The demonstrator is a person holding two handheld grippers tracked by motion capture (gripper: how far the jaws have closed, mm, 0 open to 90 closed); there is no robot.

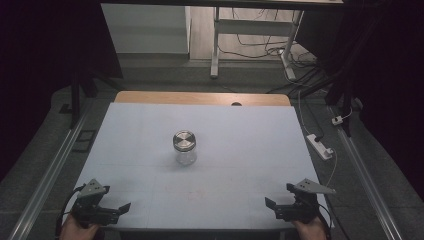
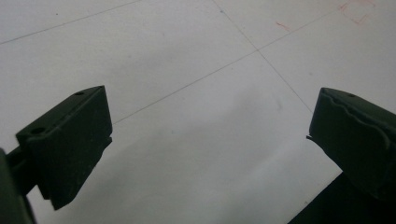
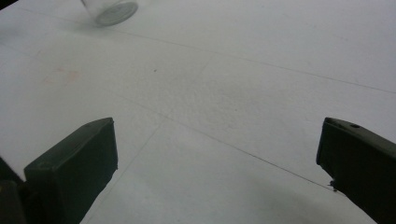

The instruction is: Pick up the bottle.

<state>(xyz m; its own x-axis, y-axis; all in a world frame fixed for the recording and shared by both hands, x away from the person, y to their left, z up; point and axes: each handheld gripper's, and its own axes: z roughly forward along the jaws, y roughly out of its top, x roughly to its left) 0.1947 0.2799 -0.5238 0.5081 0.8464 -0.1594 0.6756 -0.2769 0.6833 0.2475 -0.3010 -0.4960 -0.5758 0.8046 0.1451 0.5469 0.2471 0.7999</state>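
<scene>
the left gripper (image 1: 111, 200) sits at the near left corner of the table (image 1: 250, 150), held in a hand (image 1: 75, 231) that comes in from the bottom edge. its two black jaws stand wide apart with nothing between them; in the left gripper view only the pale table top with thin lines shows in the gap, and the jaws touch no object.

the right gripper (image 1: 281, 196) sits at the near right corner, held the same way by the other hand (image 1: 311, 231). its jaws are also spread wide and empty, with bare table top between them in the right gripper view.

the jar (image 1: 184, 148) stands upright near the middle of the table, well apart from both grippers and farther from the person than either. it is a small clear glass jar with a round silver metal lid (image 1: 184, 140) on top, and it looks empty. in the right gripper view the jar (image 3: 112, 10) shows blurred at the far upper left edge, cut off by the frame.
</scene>
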